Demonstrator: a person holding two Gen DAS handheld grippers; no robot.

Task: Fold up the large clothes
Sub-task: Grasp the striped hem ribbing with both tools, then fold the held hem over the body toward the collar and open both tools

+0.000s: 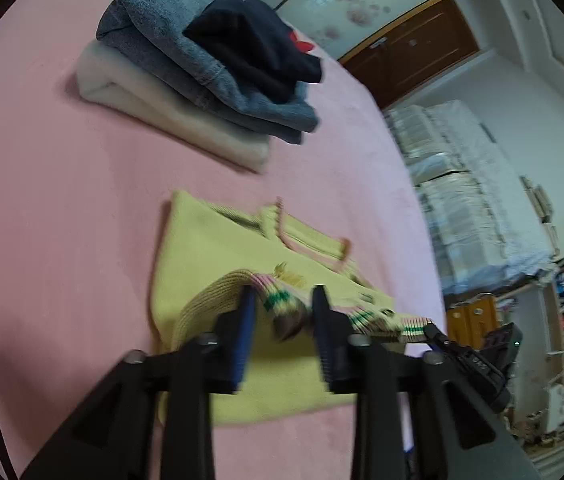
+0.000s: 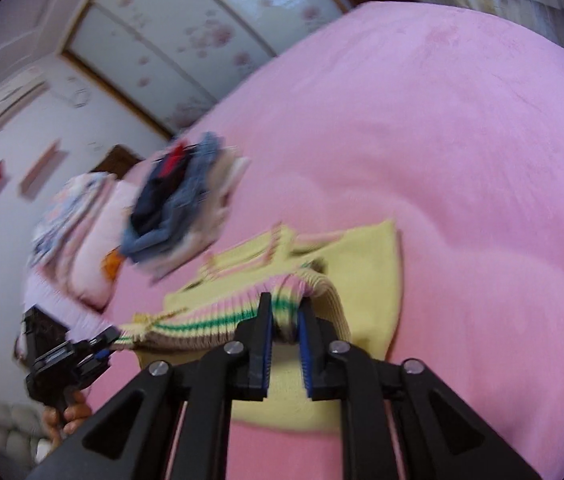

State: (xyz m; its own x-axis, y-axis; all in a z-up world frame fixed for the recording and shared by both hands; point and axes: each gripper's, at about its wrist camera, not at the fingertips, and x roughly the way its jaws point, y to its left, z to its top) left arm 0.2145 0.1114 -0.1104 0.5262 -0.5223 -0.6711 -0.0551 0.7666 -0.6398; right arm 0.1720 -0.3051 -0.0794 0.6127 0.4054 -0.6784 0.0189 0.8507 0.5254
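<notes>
Black jaw arms filled the foreground of both wrist views, and between each pair of blue pads hung the ribbed hem of a yellow sweater [image 1: 218,240]. The left gripper [image 1: 284,320] stood with its jaws partly apart: the striped hem bunched in the gap, and only one pad seemed to touch the knit, so I could not tell whether it truly pinched. The right gripper [image 2: 285,320] had its jaws closer together, with a fold of the green-striped hem [image 2: 286,300] squeezed between the pads, which read as a clamp.

Both claws held the same bottom edge at separate points, probably so the hem would travel level and fold evenly over the body. That body lay flat on the pink bedspread [image 2: 462,140], toward the near edge of the bed, its pink-trimmed neckline pointing away from the cameras. The hem was raised and draped back over it, which suggested a bottom-to-top fold was in hand.

Farther up the bed, well apart from the sweater, sat a stack of folded clothes [image 1: 210,64]: a cream piece underneath, denim on it, a dark garment on top. A person's hand [image 2: 68,416] gripped the left tool's handle.
</notes>
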